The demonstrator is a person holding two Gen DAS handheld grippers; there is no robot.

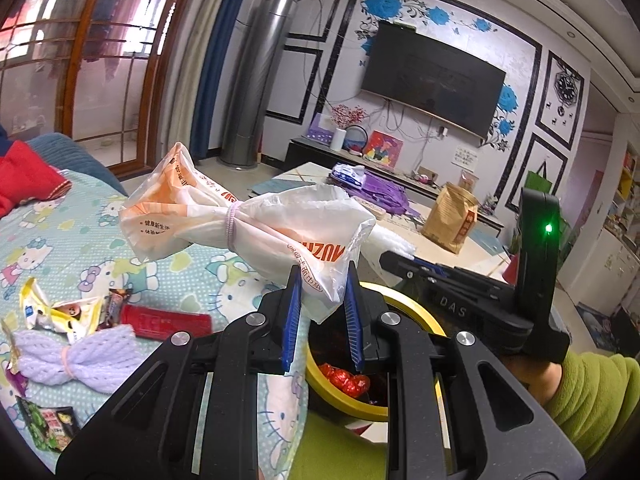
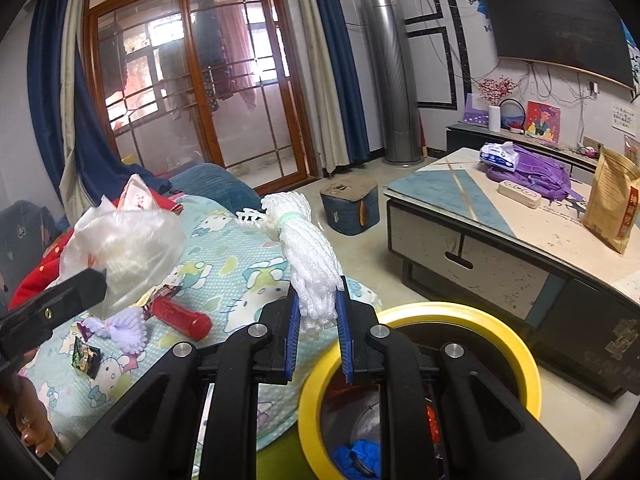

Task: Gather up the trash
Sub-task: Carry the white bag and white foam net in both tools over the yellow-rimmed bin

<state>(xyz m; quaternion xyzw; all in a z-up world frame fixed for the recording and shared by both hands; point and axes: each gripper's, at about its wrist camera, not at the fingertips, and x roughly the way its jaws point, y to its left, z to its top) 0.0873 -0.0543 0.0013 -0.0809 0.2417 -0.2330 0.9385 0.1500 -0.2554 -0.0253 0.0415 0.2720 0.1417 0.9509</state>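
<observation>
My left gripper (image 1: 322, 292) is shut on a white and orange plastic bag (image 1: 248, 220) tied with a band, held in the air over the bed edge, beside the yellow-rimmed trash bin (image 1: 336, 396). My right gripper (image 2: 318, 308) is shut on a white foam net bundle (image 2: 304, 248) tied with a green band, held just left of the bin (image 2: 516, 344). The bag also shows in the right wrist view (image 2: 128, 240). The bin holds red wrappers (image 1: 346, 382) and something blue (image 2: 356, 456).
On the Hello Kitty bedsheet (image 1: 80, 248) lie a purple foam net (image 1: 76, 356), a red can (image 1: 168, 322), yellow wrappers (image 1: 60, 312) and a green snack packet (image 1: 48, 424). A coffee table (image 2: 480, 216) with a brown paper bag (image 2: 612, 204) stands to the right.
</observation>
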